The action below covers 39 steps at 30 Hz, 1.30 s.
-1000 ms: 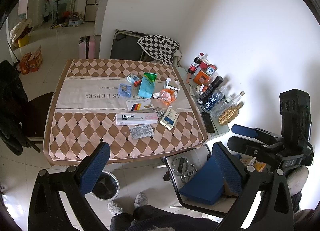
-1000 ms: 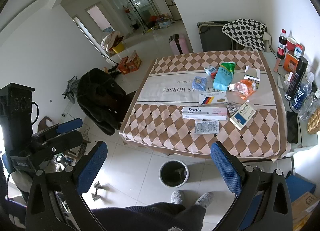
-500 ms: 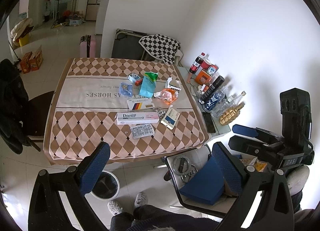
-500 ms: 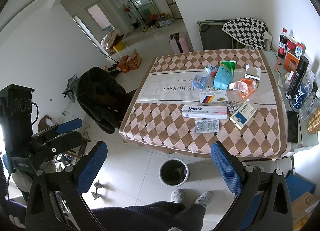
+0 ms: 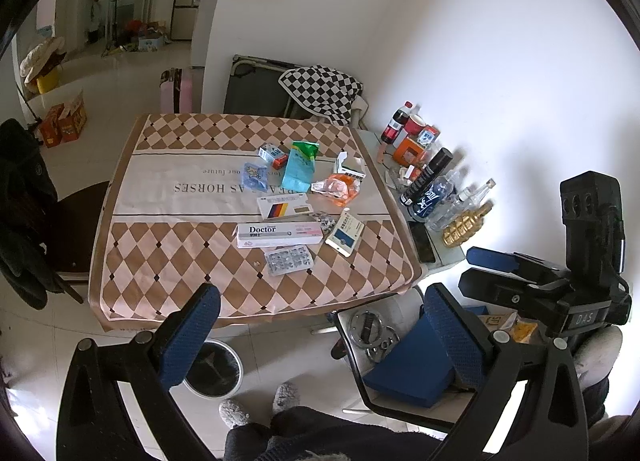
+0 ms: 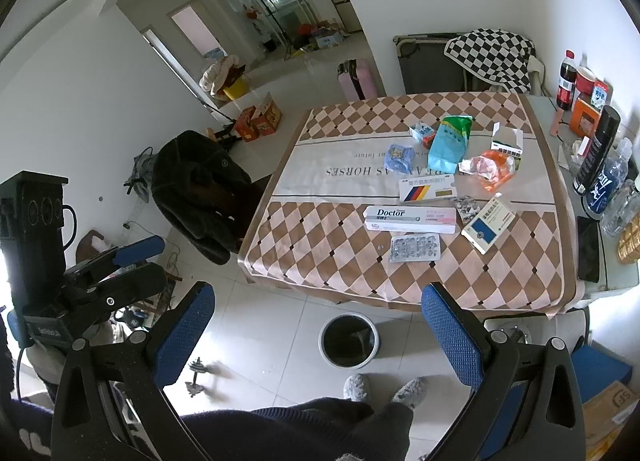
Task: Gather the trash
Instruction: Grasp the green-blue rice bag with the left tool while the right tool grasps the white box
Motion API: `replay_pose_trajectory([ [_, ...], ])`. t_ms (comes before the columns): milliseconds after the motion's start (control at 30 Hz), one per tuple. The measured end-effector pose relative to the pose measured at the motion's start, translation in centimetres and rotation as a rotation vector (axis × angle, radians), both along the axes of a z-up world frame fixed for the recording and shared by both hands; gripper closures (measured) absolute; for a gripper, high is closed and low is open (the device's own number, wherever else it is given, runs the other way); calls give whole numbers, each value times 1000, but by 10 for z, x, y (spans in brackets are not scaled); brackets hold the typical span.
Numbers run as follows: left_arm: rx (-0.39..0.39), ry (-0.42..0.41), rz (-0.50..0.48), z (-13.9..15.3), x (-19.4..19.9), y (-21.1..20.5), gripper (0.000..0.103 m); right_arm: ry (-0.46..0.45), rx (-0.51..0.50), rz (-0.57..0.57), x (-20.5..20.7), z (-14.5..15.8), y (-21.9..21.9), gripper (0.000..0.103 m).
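Trash lies on a table with a checked cloth (image 5: 160, 253): a white "Doctor" box (image 5: 280, 234) (image 6: 410, 218), a blister pack (image 5: 289, 259) (image 6: 415, 248), a blue-and-white medicine box (image 5: 345, 233), a striped box (image 5: 284, 207), a teal bag (image 5: 300, 165) and an orange wrapper (image 5: 338, 189). A round bin (image 5: 214, 369) (image 6: 349, 340) stands on the floor at the table's near edge. My left gripper (image 5: 320, 295) and right gripper (image 6: 318, 293) hang open and empty, above the floor short of the table.
Bottles and cans (image 5: 428, 177) crowd a side table on the right, with a phone (image 5: 424, 241). A chair draped with a dark coat (image 6: 200, 189) stands left of the table. A chair with a blue box (image 5: 408, 373) is at the right. The person's slippers (image 6: 380, 389) are below.
Both views have drifted only slightly. Nothing on the table has moved, and both grippers stay open.
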State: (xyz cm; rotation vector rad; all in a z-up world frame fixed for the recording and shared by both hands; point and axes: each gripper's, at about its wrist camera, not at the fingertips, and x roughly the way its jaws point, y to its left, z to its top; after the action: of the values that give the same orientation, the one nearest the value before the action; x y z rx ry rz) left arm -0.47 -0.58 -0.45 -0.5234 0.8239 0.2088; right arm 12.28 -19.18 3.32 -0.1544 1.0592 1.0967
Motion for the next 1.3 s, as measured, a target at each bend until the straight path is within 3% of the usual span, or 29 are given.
replay_pose_trajectory([
  [267,14,10,9,-3,1,0,0,21,-15,-34,3,-16,16,0],
  [500,228,149,135,-41,45,30,0,61,-50,-282,45,-47,23,0],
  [633,259,263,152,-80,100,60,0,138,-78,-461,117,-84,22,0],
  [800,266,403,173,-137,197,95,0,148,-196,-639,246,-147,35,0],
  [967,245,557,203,-200,300,134,0,206,-312,-673,382,-214,73,0],
  [1100,182,640,208,-245,362,159,0,235,-393,-656,467,-263,115,0],
  [1300,144,740,199,-298,439,182,0,212,-496,-585,531,-317,175,0],
])
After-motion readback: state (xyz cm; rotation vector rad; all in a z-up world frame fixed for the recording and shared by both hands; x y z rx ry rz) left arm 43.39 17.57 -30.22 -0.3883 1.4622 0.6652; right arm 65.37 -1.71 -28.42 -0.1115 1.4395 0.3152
